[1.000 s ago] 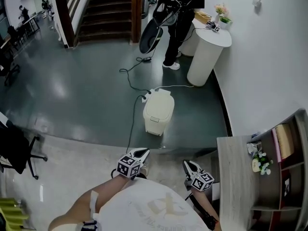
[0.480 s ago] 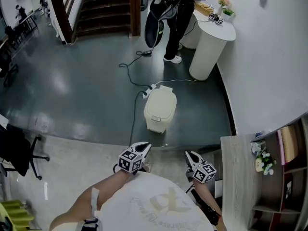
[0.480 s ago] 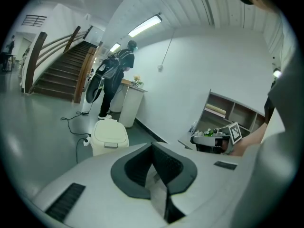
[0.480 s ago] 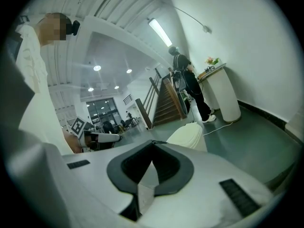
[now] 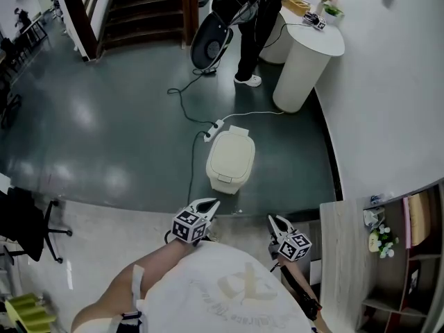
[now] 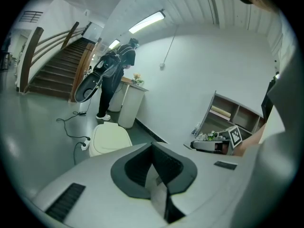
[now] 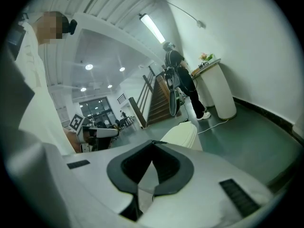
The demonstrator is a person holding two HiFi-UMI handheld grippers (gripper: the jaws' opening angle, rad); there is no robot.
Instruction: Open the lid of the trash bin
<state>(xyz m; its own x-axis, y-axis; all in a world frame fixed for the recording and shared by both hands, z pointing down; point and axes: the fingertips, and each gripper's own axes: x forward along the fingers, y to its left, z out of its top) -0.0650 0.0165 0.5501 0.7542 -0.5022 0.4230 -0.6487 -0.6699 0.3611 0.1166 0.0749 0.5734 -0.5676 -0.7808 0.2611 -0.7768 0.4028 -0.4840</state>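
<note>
The cream trash bin [image 5: 230, 159] is standing with its lid closed on the glossy dark floor [image 5: 104, 116] near a staircase [image 5: 142, 9], its long axis pointing away from the person. The left gripper [image 5: 210, 203] and right gripper [image 5: 275, 219] are holding their jaws pressed together and empty, having edged slightly nearer the bin.

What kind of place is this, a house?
Probably an office or public lobby, not a house: a wide staircase, a big shiny dark floor, and a tall round white counter.
</note>
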